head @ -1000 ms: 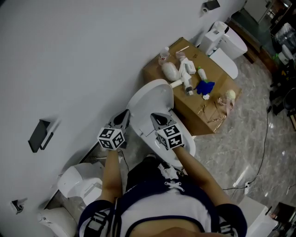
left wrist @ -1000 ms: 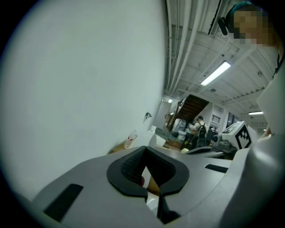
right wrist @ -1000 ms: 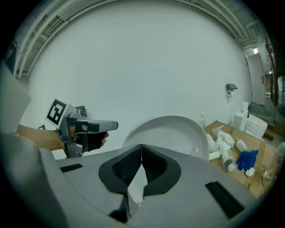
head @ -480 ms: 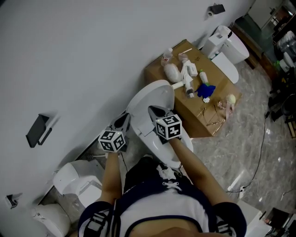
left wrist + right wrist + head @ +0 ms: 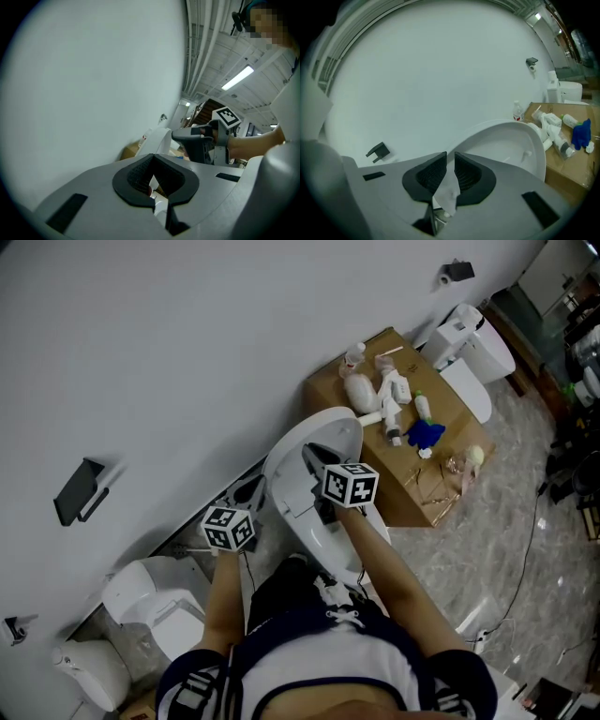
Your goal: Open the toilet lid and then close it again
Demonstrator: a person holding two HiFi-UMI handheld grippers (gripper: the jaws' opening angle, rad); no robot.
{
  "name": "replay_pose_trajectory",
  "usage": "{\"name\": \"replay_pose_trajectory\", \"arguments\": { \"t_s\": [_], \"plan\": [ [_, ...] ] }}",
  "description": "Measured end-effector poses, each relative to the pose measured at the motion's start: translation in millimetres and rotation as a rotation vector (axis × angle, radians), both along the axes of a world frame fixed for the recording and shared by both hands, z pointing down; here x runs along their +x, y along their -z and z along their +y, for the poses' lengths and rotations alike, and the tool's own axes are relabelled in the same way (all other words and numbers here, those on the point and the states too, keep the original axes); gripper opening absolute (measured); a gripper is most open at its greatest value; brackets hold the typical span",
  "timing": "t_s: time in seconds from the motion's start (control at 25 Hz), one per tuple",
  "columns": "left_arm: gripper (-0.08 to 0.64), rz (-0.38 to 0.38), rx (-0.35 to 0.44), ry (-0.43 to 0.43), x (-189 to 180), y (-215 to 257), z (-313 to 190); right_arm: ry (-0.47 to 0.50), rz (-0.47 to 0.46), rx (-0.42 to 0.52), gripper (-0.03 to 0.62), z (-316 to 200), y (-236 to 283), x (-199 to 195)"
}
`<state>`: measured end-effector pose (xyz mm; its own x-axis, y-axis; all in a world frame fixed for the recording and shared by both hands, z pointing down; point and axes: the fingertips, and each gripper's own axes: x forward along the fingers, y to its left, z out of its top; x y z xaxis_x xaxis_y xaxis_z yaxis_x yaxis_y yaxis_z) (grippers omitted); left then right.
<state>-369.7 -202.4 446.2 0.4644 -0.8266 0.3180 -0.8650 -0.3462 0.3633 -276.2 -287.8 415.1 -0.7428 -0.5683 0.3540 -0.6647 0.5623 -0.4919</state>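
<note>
The white toilet lid (image 5: 309, 442) stands raised against the wall, and its inner face fills the right gripper view (image 5: 511, 145). My right gripper (image 5: 315, 456) is shut, its tips close to that inner face. Only a thin slit shows between its pads (image 5: 431, 176), with the lid's white behind it. My left gripper (image 5: 251, 487) hangs to the left of the toilet near the wall, shut with nothing in it (image 5: 153, 164). From the left gripper view I see the lid's edge (image 5: 159, 140) and the right gripper (image 5: 204, 140) beyond my jaws. The seat (image 5: 328, 545) lies under my right arm.
A cardboard box (image 5: 417, 488) with bottles and a blue object (image 5: 427, 434) stands right of the toilet. Other white toilets stand at the upper right (image 5: 473, 357) and lower left (image 5: 155, 601). A black holder (image 5: 80, 491) is on the wall. Cables (image 5: 539, 531) lie on the floor.
My right gripper has moved up toward the raised lid's inner face and rolled. The left gripper has sunk a little beside the toilet. Both jaws stay shut.
</note>
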Motion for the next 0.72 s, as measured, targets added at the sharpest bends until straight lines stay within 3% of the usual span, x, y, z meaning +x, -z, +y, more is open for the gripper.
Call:
{"name": "replay_pose_trajectory", "arguments": {
  "t_s": [0.2, 0.32, 0.72],
  "plan": [
    [0.006, -0.003, -0.015, 0.014, -6, -4, 4, -0.032, -0.056, -0.064, 0.015, -11, 0, -5],
    [0.006, -0.009, -0.021, 0.026, -9, -4, 6, -0.046, -0.101, -0.144, 0.094, -14, -5, -7],
    [0.006, -0.047, -0.049, 0.059, -17, -10, 18, -0.096, -0.275, -0.331, 0.095, -27, -7, -19]
  ]
}}
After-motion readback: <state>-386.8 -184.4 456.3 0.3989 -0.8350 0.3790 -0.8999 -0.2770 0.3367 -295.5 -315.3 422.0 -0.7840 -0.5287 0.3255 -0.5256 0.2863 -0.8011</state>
